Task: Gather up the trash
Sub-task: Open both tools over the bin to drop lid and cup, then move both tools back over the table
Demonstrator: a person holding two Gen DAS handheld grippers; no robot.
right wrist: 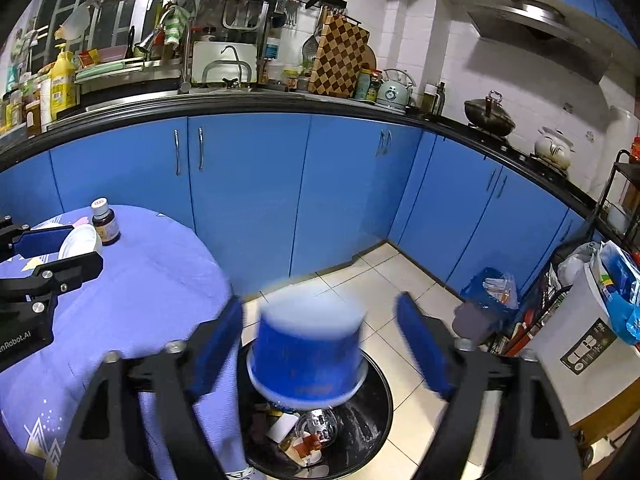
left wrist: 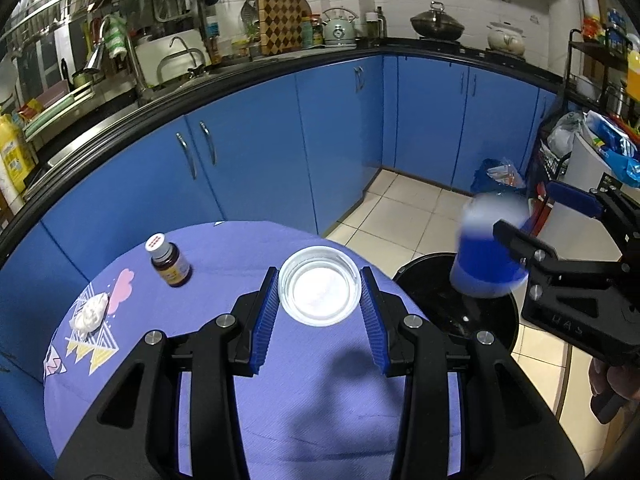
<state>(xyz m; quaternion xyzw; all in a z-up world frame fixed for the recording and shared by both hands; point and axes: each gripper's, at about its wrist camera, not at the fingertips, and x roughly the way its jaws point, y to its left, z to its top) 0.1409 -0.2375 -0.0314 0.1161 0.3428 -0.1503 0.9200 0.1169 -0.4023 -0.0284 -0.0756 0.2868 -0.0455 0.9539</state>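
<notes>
Purple cloth, trash over the bin

On the purple tablecloth (left wrist: pixel 224 248) lay a tissue wad (left wrist: pixel 91 312) and a brown bottle (left wrist: pixel 170 264); the left gripper (left wrist: pixel 320 300) clamped a white lid (left wrist: pixel 319 290). Further right, the blurred blue cup (right wrist: pixel 308 350) hung loose above the black bin (right wrist: pixel 372 420), between the wide right gripper (right wrist: pixel 320 344) pads.

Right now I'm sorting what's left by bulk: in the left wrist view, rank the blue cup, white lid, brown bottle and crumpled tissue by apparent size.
1. Blue cup, blurred, above the black bin.
2. White lid, between the left gripper's pads; its nearness to the camera inflates it.
3. Brown bottle and crumpled tissue: too alike to rank.
</notes>
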